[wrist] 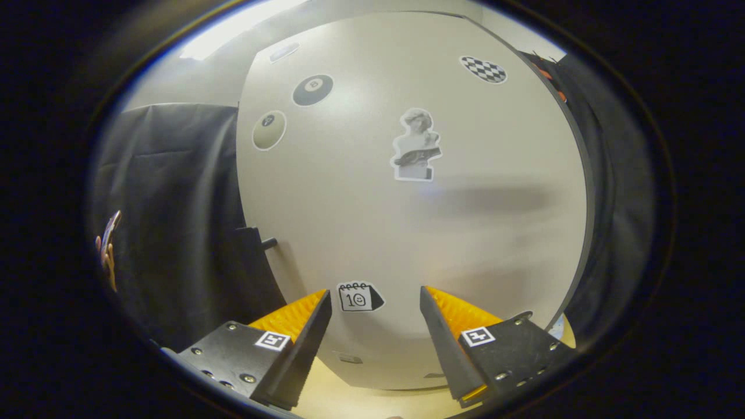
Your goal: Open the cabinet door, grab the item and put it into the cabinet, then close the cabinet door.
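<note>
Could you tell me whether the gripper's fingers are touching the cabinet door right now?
Cannot tell. In the gripper view the open gripper faces the cabinet door closely, holding nothing, but the head-on angle hides any gap.

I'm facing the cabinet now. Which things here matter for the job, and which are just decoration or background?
For the job:
- cabinet door, shut
- its handle, at the door's left edge
- hand-held gripper, fingers open, nothing between them

Just there:
- stickers on the door: bust, billiard balls, checkered patch, calendar
- black cloth
</note>
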Demonstrator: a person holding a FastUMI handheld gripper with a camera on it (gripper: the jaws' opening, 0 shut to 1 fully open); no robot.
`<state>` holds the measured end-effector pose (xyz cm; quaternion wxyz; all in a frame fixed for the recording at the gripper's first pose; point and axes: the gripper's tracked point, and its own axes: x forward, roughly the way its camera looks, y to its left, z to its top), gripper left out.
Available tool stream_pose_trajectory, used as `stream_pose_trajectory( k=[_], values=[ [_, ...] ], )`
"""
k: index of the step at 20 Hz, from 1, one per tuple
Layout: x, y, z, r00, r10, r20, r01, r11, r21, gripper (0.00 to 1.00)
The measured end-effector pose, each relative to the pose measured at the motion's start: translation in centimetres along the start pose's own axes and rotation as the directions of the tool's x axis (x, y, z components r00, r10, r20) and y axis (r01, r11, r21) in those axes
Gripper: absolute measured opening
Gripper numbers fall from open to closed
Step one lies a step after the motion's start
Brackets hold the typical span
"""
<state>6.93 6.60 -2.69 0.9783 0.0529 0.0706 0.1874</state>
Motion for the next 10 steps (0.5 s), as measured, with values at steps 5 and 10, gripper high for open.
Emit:
stream_pose_trajectory(
  k=[5, 10],
  values=[
    [0.0, 0.07, 0.0, 1.0, 0.004, 0.004, -0.004, 1.0, 0.004, 0.91],
    [0.1, 0.05, 0.02, 1.0, 0.01, 0.007, -0.01, 1.0, 0.009, 0.91]
  ],
)
